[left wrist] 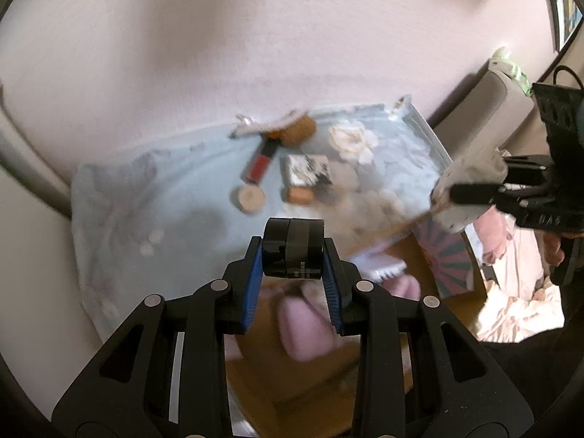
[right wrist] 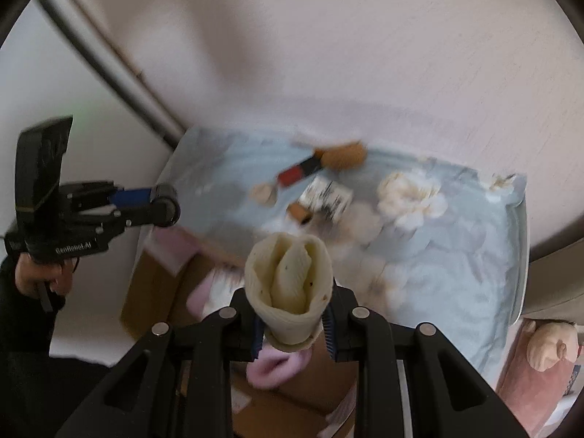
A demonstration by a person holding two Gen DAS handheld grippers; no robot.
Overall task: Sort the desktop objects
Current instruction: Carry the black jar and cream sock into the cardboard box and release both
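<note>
- Both tools are loaded and lifted, so the step in hand looks like carrying two picked items to wherever they belong.
- The left hand-held gripper (left wrist: 293, 255) is closed on a small black jar (left wrist: 294, 248), pinched by its sides between the blue pads and held clear above the pale blue floral cloth (left wrist: 146, 197).
- The right hand-held gripper (right wrist: 294, 323) is clamped around the narrow end of a rolled cream cloth (right wrist: 288, 281), which sticks up past the fingers.
- Below both sits an open cardboard box (right wrist: 153, 284) with pink fabric (right wrist: 270, 368) inside; it is likely the drop place.
- Still on the cloth: a red tube (left wrist: 261, 158), a patterned small box (left wrist: 308, 169), a cork piece (left wrist: 301, 194) and a round wooden lid (left wrist: 250, 199).
- Next move, in my judgement: lower each item over the box, then open the fingers, without the two tools bumping.
</note>
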